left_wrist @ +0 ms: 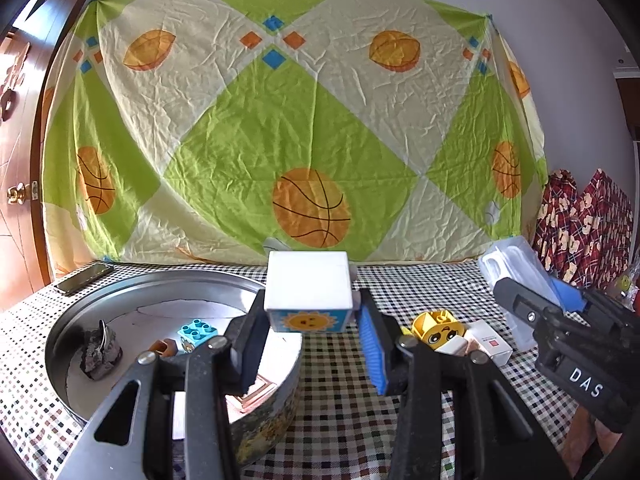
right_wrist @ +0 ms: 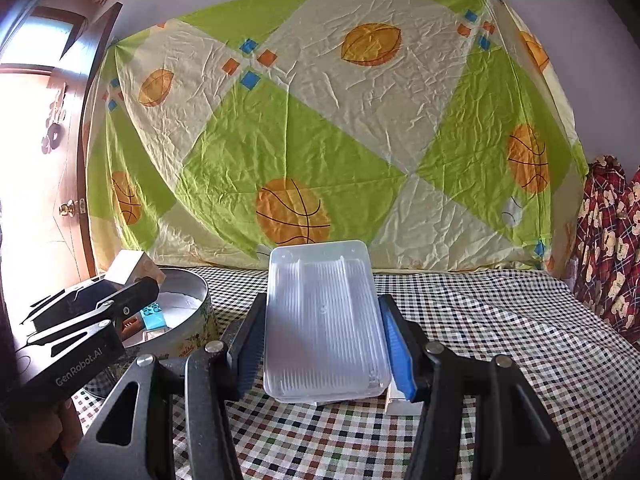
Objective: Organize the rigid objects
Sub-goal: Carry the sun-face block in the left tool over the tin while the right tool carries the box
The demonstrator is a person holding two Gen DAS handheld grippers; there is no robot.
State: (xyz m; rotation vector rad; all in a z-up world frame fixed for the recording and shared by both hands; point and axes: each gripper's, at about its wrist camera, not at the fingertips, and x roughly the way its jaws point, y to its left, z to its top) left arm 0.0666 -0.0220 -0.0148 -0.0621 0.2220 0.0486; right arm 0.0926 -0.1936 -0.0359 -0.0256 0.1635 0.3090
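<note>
Over the round metal tin [left_wrist: 80, 320] on the checkered tablecloth [left_wrist: 340, 400], the left gripper [left_wrist: 310, 316] is clamped on a white cube block [left_wrist: 308, 286] with a smiling sun picture on its front face, held up above the tin's right rim. Inside the tin there's a light blue studded brick [left_wrist: 197, 331], a small brown piece [left_wrist: 164, 347] and a dark crumpled lump [left_wrist: 99, 350] on the left side.

Off to the right, the right gripper [right_wrist: 322, 340] is squeezing a clear ribbed plastic box [right_wrist: 324, 320] between its pads, one black and one blue, lifted and tilted toward the backdrop. From the left camera you can read "DAS" on that gripper's body, and from the right camera the left one says "GenRobot.AI".

Still sitting on the cloth between the two: a yellow toy block [left_wrist: 438, 328] with a cartoon face, touching a small white box [left_wrist: 490, 344] that has a red square mark; the print on it is too small to read. A dark phone [left_wrist: 84, 278] lies at the back left of the table, and a basketball-print sheet [left_wrist: 280, 120] hangs behind everything.
</note>
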